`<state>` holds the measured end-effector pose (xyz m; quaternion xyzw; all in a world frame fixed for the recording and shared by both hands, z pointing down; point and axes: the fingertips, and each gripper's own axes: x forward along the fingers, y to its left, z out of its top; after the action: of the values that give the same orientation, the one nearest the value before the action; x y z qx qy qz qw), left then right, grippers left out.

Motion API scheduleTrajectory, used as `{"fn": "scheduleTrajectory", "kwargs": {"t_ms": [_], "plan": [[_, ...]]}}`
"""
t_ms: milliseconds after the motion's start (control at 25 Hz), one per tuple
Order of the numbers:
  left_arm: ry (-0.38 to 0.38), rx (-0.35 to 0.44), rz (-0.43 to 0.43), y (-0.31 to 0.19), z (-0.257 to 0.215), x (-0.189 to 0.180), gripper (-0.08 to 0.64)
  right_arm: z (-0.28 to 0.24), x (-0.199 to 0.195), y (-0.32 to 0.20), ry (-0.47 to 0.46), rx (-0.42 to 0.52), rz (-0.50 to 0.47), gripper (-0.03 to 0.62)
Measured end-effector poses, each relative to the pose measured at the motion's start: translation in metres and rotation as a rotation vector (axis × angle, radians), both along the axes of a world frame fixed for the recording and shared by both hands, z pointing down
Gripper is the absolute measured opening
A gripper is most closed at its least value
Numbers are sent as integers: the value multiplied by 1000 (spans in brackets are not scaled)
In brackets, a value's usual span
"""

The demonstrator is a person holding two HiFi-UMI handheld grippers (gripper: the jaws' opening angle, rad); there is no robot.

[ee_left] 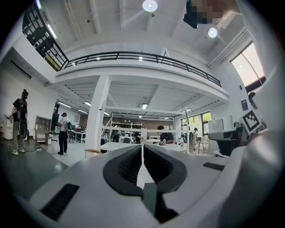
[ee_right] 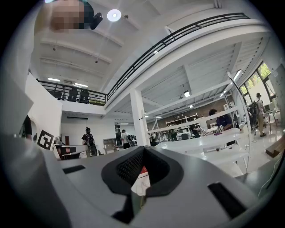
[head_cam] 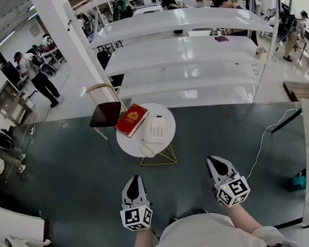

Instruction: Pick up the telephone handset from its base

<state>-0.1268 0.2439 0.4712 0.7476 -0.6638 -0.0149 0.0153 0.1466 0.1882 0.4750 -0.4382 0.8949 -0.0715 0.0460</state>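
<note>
1. Tongs are held one in each hand, low and level, side by side with a gap between them.
2. The left tongs (head_cam: 133,179) are pressed together. In the left gripper view their dark pads (ee_left: 133,162) meet at the tips, and nothing is pinched.
3. The right tongs (head_cam: 214,159) are pressed together too. In the right gripper view the tips touch and hold nothing.
4. The white telephone (head_cam: 156,129) is out in front of both tongs and well apart from them. It sits about between the two, a bit more to the left tongs' side.
5. The handset (head_cam: 146,131) lies on its base, along the edge on the left tongs' side. Its curly cord (head_cam: 146,149) hangs toward the tongs.
6. A red book (head_cam: 131,120) lies just beside the phone, on the left tongs' side and a little farther off.
7. Phone and book both rest on a small round white table (head_cam: 170,142) with gold wire legs (head_cam: 159,159).
8. A brown chair (head_cam: 104,112) stands past the table, on the left tongs' side.
9. Long white shelves (head_cam: 181,50) stand far behind the table.
10. The dark green floor (head_cam: 76,178) is under the tongs. A white cable (head_cam: 263,141) runs across it, out past the right tongs.
11. Under the right tongs' tips there is a small gap, and a bit of red and white (ee_right: 141,174) shows through it.
</note>
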Motion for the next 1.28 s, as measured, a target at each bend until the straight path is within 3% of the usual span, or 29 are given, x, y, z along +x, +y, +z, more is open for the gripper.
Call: {"fn": "scheduleTrajectory", "kwargs": {"t_ms": [680, 1280], "plan": [[-4, -12, 5, -6, -1, 21, 29, 3, 18, -6, -6, 4, -15, 8], [0, -22, -51, -11, 4, 52, 29, 3, 44, -25, -11, 4, -87, 9]]}}
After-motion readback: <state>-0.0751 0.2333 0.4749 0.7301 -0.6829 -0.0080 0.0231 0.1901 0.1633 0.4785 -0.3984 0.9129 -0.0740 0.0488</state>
